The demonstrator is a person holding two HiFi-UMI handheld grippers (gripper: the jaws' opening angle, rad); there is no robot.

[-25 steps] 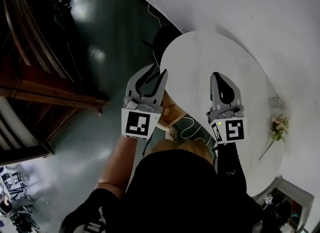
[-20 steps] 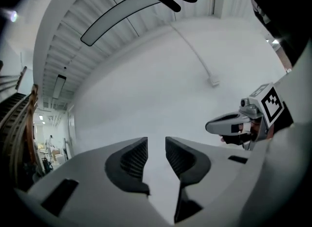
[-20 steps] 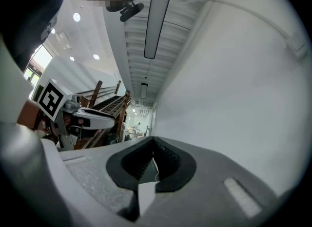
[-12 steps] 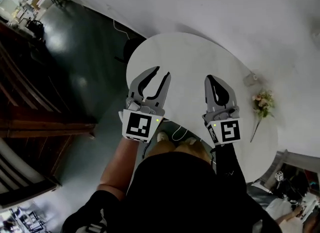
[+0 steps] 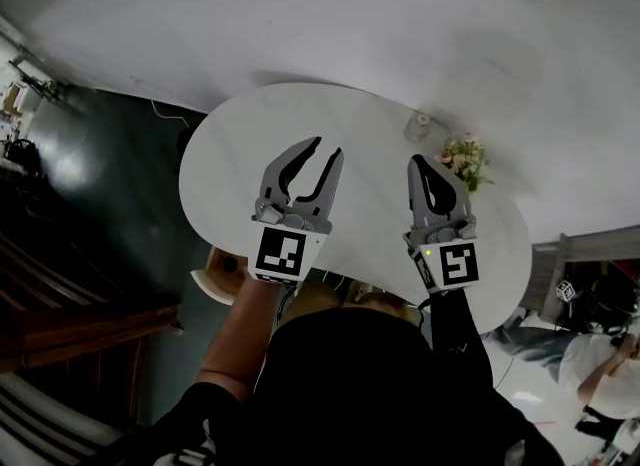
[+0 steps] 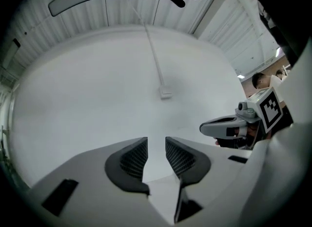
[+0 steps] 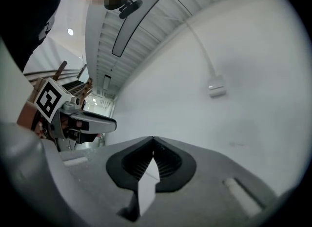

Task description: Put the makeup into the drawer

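Counter (image 5: 240, 144): white, rounded, set against a white wall (image 5: 300, 14).
On it, far right edge: small clear cup (image 5: 418, 126) with a flower sprig (image 5: 462, 160) just beside it.
Wooden stool (image 5: 214, 274): partly tucked under the near edge.
Wall box (image 6: 165, 93) with a thin conduit rising from it.
Left hand-held gripper (image 5: 328, 147): jaws moderately apart, nothing between them.
Right hand-held gripper (image 5: 420, 162): jaws closed together, empty.
Both are held above the counter.
Makeup, drawer: cannot be made out in any view.
Bystander (image 5: 600, 354): cut off at the lower right.
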